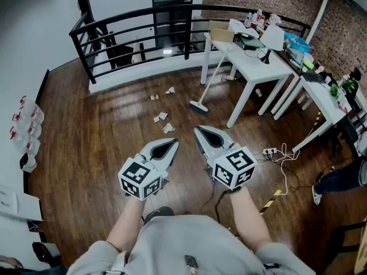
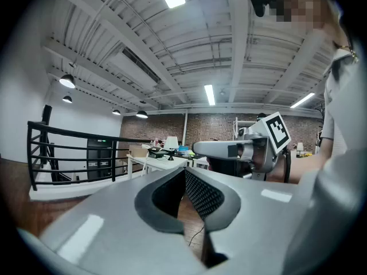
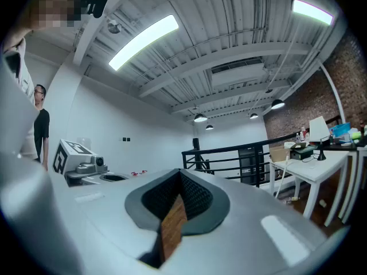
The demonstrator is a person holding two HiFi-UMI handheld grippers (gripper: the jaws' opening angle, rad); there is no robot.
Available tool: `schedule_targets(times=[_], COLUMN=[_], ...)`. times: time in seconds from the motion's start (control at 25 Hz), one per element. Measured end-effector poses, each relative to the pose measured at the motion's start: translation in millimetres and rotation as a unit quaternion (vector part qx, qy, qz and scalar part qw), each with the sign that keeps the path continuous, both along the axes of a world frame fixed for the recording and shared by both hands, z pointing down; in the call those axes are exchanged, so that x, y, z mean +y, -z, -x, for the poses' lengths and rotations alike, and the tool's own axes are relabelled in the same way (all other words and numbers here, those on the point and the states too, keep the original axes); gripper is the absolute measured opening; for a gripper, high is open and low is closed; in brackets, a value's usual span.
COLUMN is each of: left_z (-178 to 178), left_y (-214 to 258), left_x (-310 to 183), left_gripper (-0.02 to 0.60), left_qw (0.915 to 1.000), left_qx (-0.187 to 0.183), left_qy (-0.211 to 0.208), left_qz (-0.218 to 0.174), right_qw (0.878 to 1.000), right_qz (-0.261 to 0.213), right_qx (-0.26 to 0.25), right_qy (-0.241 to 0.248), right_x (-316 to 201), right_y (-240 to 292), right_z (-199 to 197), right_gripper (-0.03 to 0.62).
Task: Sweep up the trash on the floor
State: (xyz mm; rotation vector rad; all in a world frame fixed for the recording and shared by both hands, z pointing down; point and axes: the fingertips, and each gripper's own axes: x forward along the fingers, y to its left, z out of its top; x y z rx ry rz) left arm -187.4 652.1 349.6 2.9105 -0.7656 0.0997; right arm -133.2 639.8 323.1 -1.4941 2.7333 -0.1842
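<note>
Several crumpled bits of paper trash [image 1: 161, 117] lie scattered on the dark wooden floor ahead of me, some nearer the railing [image 1: 170, 90]. A broom [image 1: 207, 85] leans against the white table's front, its head [image 1: 199, 107] on the floor just right of the trash. My left gripper [image 1: 174, 142] [image 2: 184, 169] and right gripper [image 1: 196, 129] [image 3: 180, 173] are held side by side at waist height, short of the trash. Both point roughly level, their jaws shut with nothing between them. Neither touches the broom or the paper.
White tables [image 1: 252, 67] loaded with clutter stand at the right. A black railing [image 1: 137, 30] closes off the far side. A power strip with cables [image 1: 269, 151] lies on the floor at the right, by yellow-black tape [image 1: 269, 201]. Bottles [image 1: 26, 125] line the left wall. A person's leg [image 1: 338, 179] shows at the right edge.
</note>
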Motion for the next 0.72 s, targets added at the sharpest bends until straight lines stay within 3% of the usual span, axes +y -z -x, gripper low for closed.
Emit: schedule_targets(times=[0.32, 0.72], left_z=[-40, -65], left_y=[1, -18], left_x=[-40, -165], left_gripper=[-0.011, -0.011], left_qw=[0.9997, 0.9983], left_qx=[-0.004, 0.021], left_qy=[-0.023, -0.052], left_qz=[-0.008, 0.019], right_qw=[1.0, 0.998], right_qz=[-0.006, 0.012], right_qx=[0.008, 0.027], right_qy=[-0.019, -0.062], right_x=[-41, -154], right_y=[0, -11], right_z=[-39, -73], right_gripper=[0.0, 0.0])
